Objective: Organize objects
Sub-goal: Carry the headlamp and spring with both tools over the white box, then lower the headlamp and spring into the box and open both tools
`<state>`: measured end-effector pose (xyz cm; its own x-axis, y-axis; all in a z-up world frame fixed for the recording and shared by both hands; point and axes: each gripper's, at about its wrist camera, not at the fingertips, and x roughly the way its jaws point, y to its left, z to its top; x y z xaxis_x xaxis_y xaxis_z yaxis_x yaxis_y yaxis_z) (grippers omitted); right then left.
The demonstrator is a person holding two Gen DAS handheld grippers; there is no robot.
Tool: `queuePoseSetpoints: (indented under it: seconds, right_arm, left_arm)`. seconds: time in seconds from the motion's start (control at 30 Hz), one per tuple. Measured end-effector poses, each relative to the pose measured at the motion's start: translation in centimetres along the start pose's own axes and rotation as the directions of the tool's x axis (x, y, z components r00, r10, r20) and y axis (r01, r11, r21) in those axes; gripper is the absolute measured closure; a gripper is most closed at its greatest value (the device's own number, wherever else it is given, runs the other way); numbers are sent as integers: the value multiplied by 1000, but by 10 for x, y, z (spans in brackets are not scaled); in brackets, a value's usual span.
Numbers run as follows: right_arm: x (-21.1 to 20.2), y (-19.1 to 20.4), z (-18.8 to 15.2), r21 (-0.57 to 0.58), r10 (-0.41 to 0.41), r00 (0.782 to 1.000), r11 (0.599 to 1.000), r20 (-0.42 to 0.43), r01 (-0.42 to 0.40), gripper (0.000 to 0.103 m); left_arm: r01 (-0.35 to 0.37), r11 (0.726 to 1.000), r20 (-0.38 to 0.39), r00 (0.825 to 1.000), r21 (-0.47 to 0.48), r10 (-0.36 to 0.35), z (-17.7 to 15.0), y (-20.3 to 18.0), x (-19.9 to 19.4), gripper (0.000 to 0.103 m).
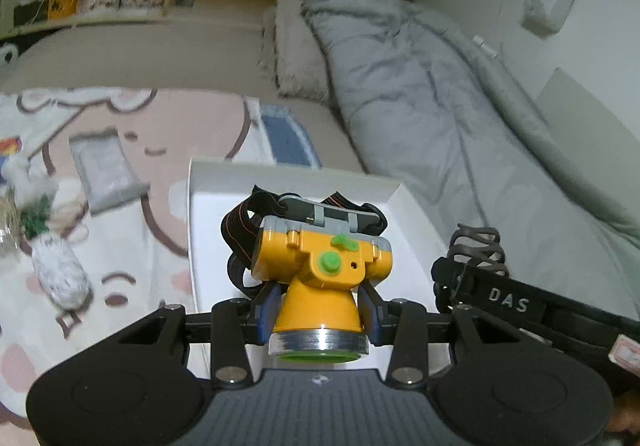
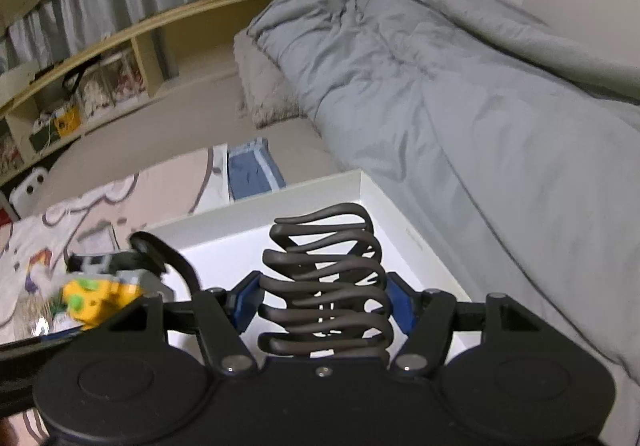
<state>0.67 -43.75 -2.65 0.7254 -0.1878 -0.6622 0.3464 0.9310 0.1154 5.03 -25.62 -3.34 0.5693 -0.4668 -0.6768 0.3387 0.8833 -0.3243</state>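
Above a white box (image 1: 408, 206) on a bed, the left gripper (image 1: 318, 310) clamps a yellow headlamp (image 1: 320, 258) by its rigid, likely slick cone, strap dangling, while the right gripper (image 2: 324, 300) squeezes a dark wavy coil (image 2: 324, 278), seemingly springy and light.

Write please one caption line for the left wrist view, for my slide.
Left gripper clamps a yellow headlamp above a white box on the bed.
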Motion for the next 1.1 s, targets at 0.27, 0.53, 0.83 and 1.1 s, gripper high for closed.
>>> queuePoseSetpoints:
  seconds: [0.27,0.53,0.83,1.1]
  right_arm:
    - [24,2,-11,-36,3,994,999,-111,-7,37]
    - [42,2,-16,-18,5,981,1000,-194,-9,37]
    - [49,0,-16,21,45,972,999,-232,-41,36]
    - [43,-2,-15,35,11,974,999,-226,-3,27]
  left_arm:
    - [-45,996,-113,993,-72,37,-20,17,38,60]
    - [-75,997,-172,982,-13,71,-19,11,54,60]
    - [-69,998,-201,977,-5,67,-15,8,59,59]
    - [-100,990,-158,981,102,115,-7,-2,39,43]
